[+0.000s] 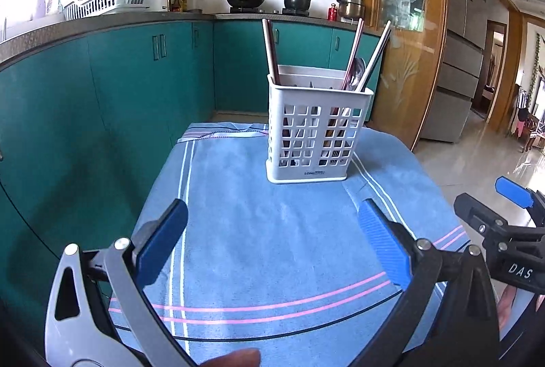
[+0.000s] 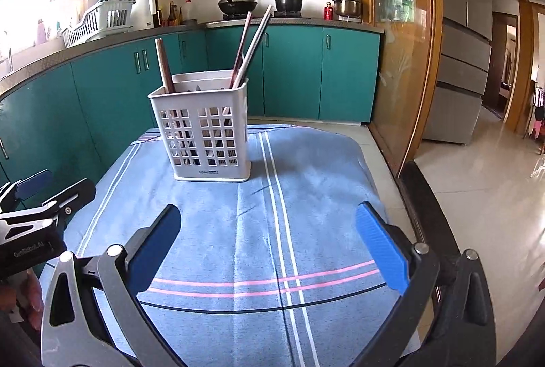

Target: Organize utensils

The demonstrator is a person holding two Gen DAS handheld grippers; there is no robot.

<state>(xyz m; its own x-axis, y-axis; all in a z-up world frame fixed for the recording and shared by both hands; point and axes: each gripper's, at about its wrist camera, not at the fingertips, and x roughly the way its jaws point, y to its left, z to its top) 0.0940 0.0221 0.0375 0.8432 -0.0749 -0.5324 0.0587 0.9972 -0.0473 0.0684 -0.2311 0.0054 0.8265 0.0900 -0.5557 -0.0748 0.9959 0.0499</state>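
Hovering spread and empty near the white caddy [image 1: 315, 128] on the blue towel [image 1: 272, 247], left gripper [image 1: 272, 244] and right gripper [image 2: 269, 244] face it; chopsticks [image 1: 270, 51] already stand inside. Sorting looks finished or nearly so; any next move needs a fresh utensil.

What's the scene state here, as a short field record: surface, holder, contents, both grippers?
surface: blue striped towel spread over the table
holder: white perforated plastic utensil caddy, upright on the towel's far part
contents: dark reddish chopsticks lean at its left end, more chopsticks at its right end; shorter utensils inside, type unclear
loose utensils: none visible on the towel
left gripper: open, empty, above the near towel
right gripper: open, empty, above the near towel
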